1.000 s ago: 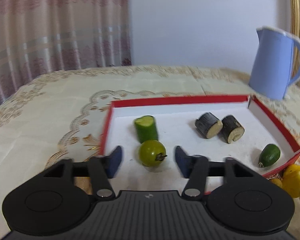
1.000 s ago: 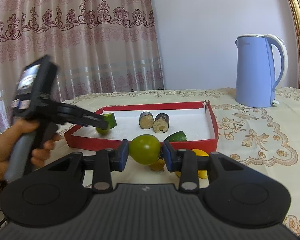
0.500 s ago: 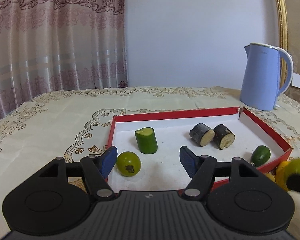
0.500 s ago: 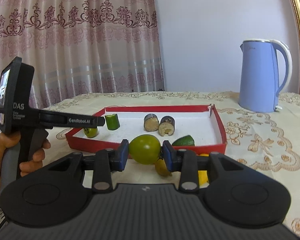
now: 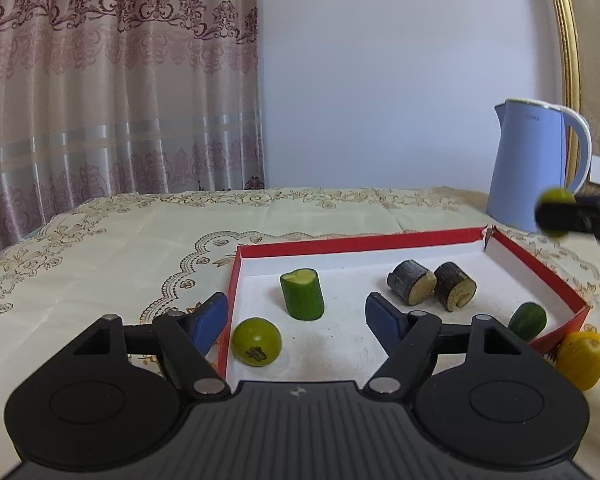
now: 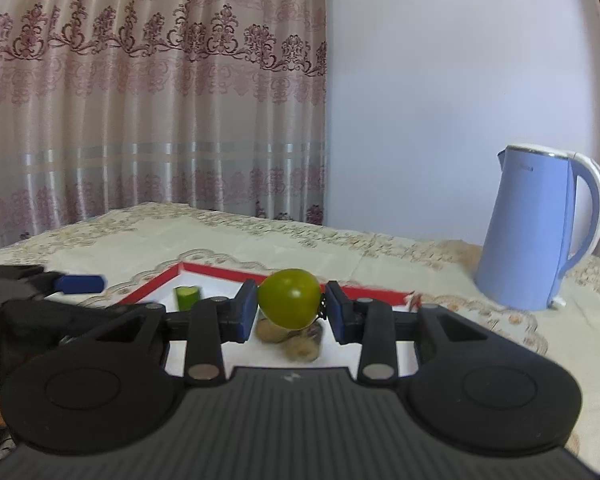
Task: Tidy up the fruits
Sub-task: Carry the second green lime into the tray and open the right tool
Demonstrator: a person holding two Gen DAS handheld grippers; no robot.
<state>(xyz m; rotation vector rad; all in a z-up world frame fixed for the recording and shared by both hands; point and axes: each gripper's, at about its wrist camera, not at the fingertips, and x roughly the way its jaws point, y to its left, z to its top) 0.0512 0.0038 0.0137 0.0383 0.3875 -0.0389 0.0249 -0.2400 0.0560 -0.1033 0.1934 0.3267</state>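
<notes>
Left gripper (image 5: 296,320): fingers (image 5: 208,316) opening, standing wide apart, nothing pressed between them. One finger lies outside the red tray's (image 5: 356,242) near-left wall, the other over the white floor of the tray.

Green tomato, small (image 5: 257,342): on the tray floor at its near-left corner, between the left gripper's fingers and closer to the outer one, touching neither.

Cucumber piece (image 5: 302,294): upright in the tray, just beyond the small tomato.

Two dark-skinned cut pieces (image 5: 431,286): side by side in the tray's middle-right part, touching or nearly so.

Dark green fruit (image 5: 527,321): at the tray's near-right corner, inside the wall.

Yellow fruit (image 5: 581,358): on the desk (image 5: 100,248), just outside that same corner.

Right gripper (image 6: 290,306): fingers closed on a large green tomato (image 6: 289,297), pads pressing both its sides; held in the air above the tray, with the cut pieces blurred below it.

Blue kettle (image 6: 536,228): on the desk beyond the tray's far-right corner, well apart from it.

Surroundings: patterned tablecloth, curtain (image 5: 116,80) behind the desk.
</notes>
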